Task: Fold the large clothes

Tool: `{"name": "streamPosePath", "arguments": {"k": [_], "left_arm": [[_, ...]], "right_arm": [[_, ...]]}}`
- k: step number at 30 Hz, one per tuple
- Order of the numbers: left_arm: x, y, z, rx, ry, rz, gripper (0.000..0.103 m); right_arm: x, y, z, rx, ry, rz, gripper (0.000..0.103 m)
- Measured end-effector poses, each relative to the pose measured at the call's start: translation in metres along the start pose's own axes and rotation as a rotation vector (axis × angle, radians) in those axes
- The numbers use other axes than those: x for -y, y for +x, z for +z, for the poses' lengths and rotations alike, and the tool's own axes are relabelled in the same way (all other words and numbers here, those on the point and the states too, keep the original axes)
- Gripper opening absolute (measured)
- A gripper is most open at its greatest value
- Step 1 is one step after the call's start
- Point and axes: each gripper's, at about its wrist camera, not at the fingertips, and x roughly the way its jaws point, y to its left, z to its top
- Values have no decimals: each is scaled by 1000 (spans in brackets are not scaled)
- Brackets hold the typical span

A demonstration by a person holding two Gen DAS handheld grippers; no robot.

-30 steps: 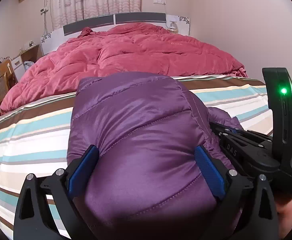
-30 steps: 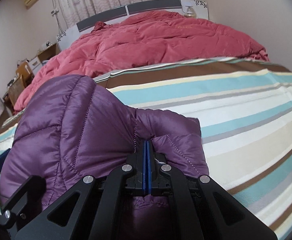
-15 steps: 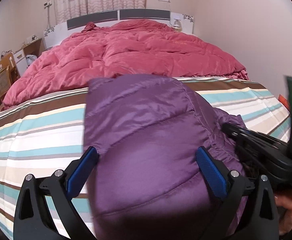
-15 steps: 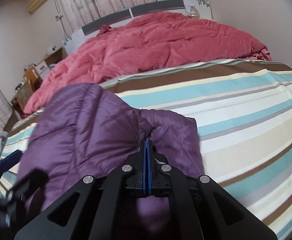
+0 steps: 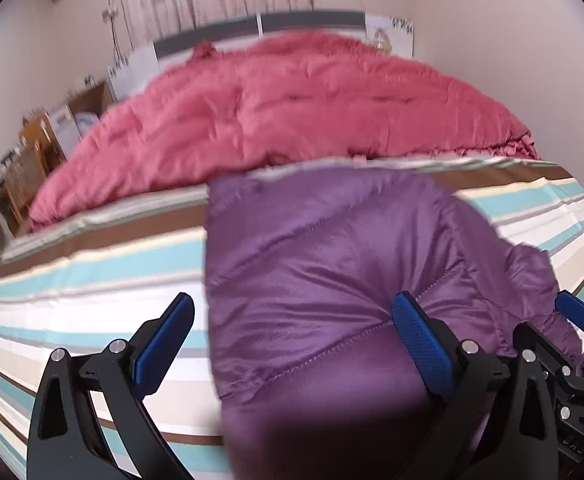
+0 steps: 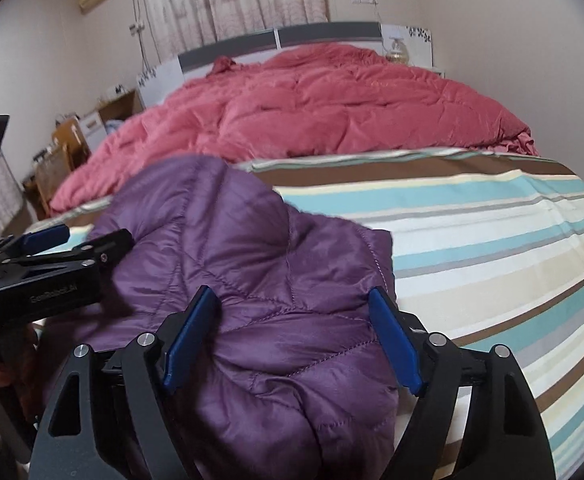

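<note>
A purple quilted down jacket [image 5: 332,264] lies bundled on the striped bed sheet [image 5: 92,280]; it also shows in the right wrist view [image 6: 252,280]. My left gripper [image 5: 292,340] is open, its right finger resting on the jacket's near part and its left finger over the sheet. My right gripper [image 6: 292,336] is open, its blue pads on either side of the jacket's near edge. The right gripper's blue tip shows at the left view's right edge [image 5: 580,314]. The left gripper shows from the side in the right view [image 6: 52,256].
A rumpled pink-red duvet [image 5: 292,108] covers the far half of the bed, against the headboard [image 6: 292,38]. Wooden furniture and a chair [image 6: 60,152] stand at the left beside the bed. A wall runs along the right side.
My right gripper has opened and let go of the jacket fold. My left gripper has shifted left, so the jacket now sits to the right between its fingers. The jacket lies lower and flatter.
</note>
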Motion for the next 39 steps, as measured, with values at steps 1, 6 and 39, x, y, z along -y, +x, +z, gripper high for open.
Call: {"name": "streamPosePath", "arguments": {"k": [1,6,39], "left_arm": [[-3,9,0,-22,-29,-14,99],[-2,40,-2,-107,-60,-43,99],[-49,-27,-67,-199,-52,-394,101]], "right_arm": [[1,8,0,-18,4,-5,79],[14,35,-4,-71,75,28,79],[74,18,-59,-307,553,402,73]]}}
